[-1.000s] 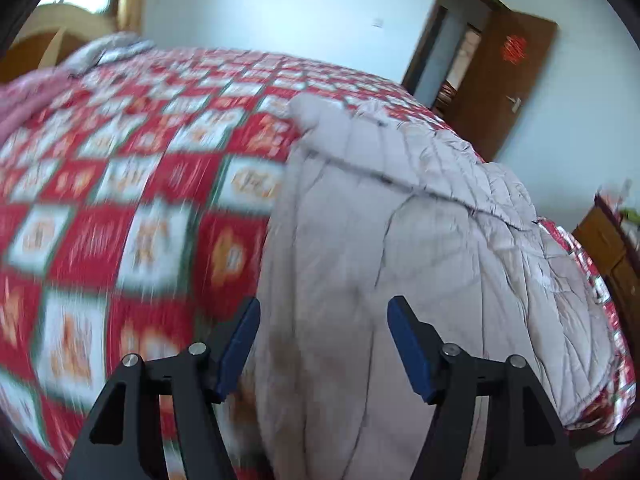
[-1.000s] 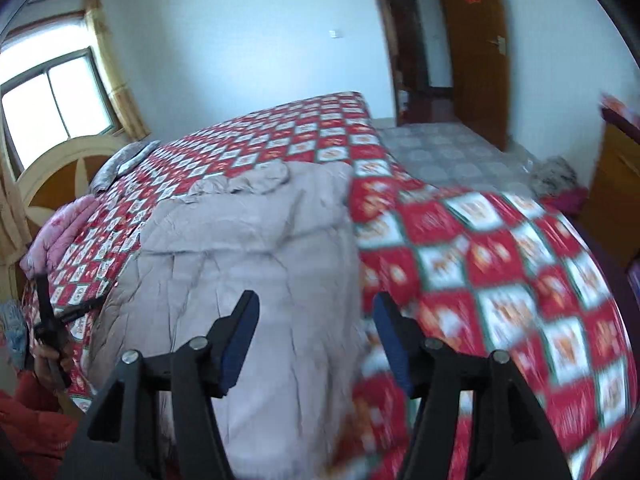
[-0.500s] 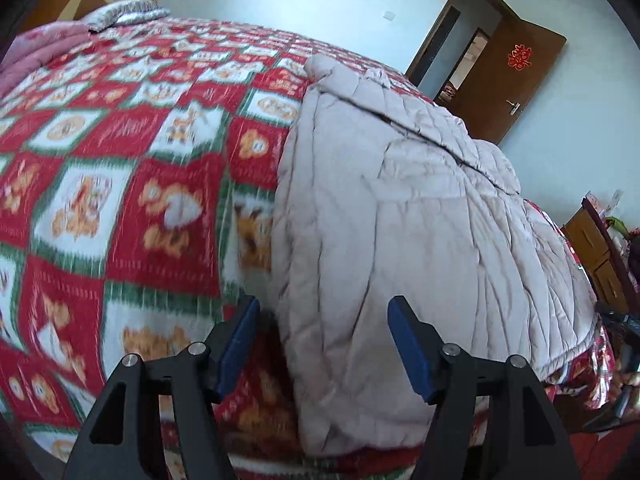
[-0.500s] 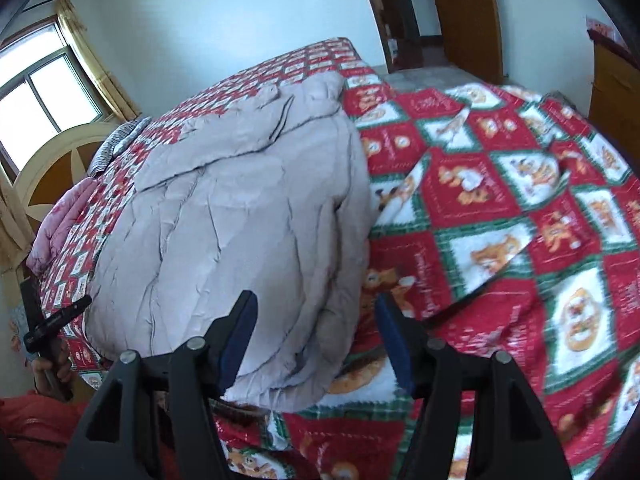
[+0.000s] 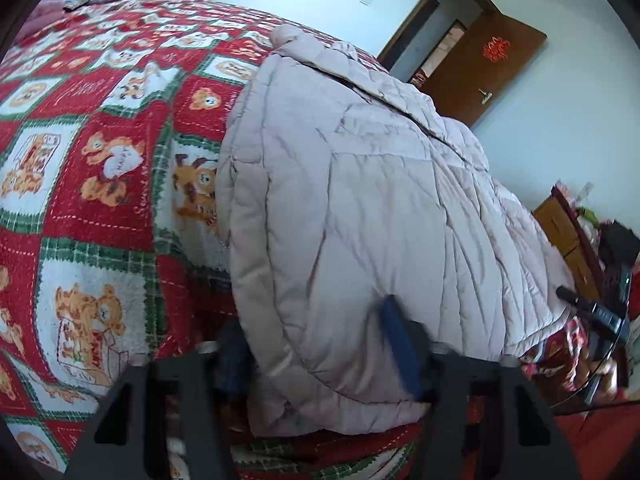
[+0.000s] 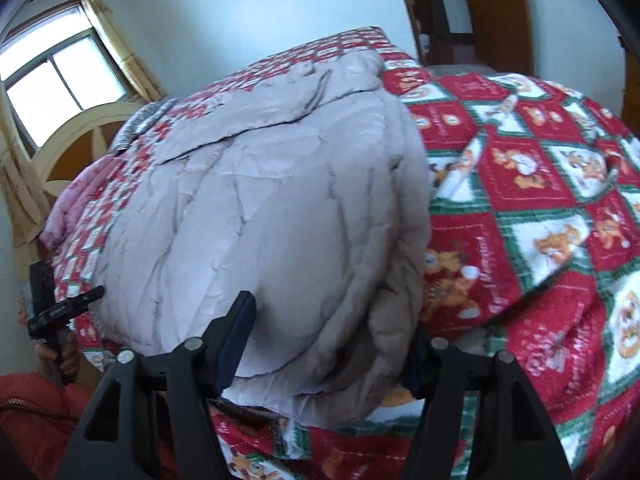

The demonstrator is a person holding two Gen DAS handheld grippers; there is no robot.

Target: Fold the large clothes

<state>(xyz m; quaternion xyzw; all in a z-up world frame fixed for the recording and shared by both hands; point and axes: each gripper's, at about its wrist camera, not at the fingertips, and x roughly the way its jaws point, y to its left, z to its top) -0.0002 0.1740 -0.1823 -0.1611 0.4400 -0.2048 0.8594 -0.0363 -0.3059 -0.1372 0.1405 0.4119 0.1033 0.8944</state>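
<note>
A bed (image 5: 100, 208) covered by a red, white and green teddy-bear blanket (image 6: 540, 208) fills both views, with a brown door (image 5: 480, 68) and a window (image 6: 60, 72) beyond. On the blanket lies the task's garment, a large pale quilted padded coat (image 5: 360, 200), spread lengthwise away from the cameras with its near hem hanging at the bed's near edge.

The left hand-held gripper (image 5: 316, 348) has the coat's near left corner between its jaws, and those jaws are closing; the blue pad on one side already dents the padding, though a firm pinch is not yet evident. The right hand-held gripper (image 6: 328, 344) straddles the near right corner with its jaws apart, the bulging hem sitting between the pads (image 6: 236, 340) without being squeezed. At the left of the right wrist view a person's hand (image 6: 60, 356) holds the other tool beside an orange-red sleeve (image 6: 28, 412).

The step in hand looks like taking both hem corners for a fold toward the collar. To do it well, each grip should catch every layer of the thick hem, not only the outer shell, and should not trap the blanket underneath. Both corners should be held equally deep, so the fold rises level and the slippery padding does not slide out.
</note>
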